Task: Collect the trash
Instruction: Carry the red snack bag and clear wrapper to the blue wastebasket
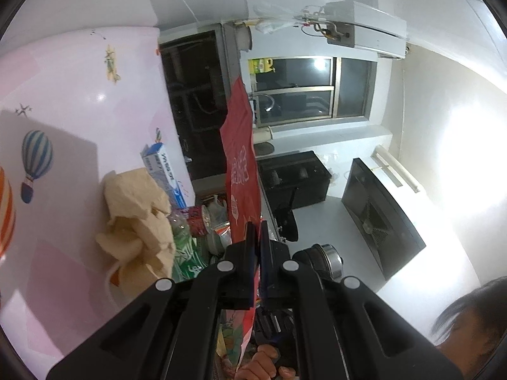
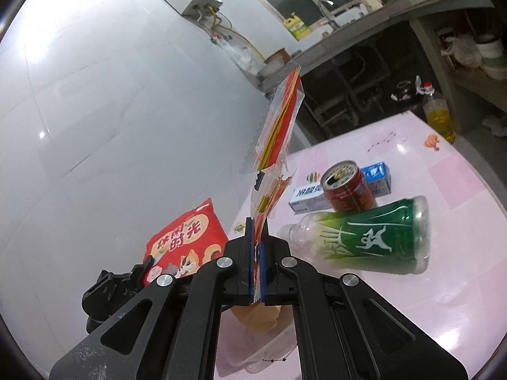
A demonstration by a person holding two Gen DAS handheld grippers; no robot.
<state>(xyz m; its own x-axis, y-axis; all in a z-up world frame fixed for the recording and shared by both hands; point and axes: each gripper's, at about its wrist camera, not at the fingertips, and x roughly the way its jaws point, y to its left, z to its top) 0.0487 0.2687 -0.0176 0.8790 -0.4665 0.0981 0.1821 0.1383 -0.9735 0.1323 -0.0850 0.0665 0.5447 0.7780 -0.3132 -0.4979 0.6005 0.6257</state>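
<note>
My left gripper [image 1: 257, 232] is shut on a red snack bag [image 1: 240, 164], held up on edge beside the pink table [image 1: 63, 101]; the bag also shows in the right wrist view [image 2: 187, 237]. My right gripper [image 2: 257, 237] is shut on a clear torn wrapper with red and yellow print [image 2: 279, 126], lifted above the table [image 2: 443, 285]. On the table lie a green plastic bottle [image 2: 374, 237], a red can [image 2: 345, 190], a blue and white box [image 2: 317, 196] and crumpled brown paper [image 1: 136, 221], which sits under my right gripper [image 2: 259, 316].
A dark cabinet [image 2: 348, 88] and a counter with a sink stand beyond the table. A yellow oil bottle [image 2: 440, 117] stands on the floor by the table's far corner. A person's hand [image 1: 263, 361] and hair [image 1: 469, 316] show low in the left wrist view.
</note>
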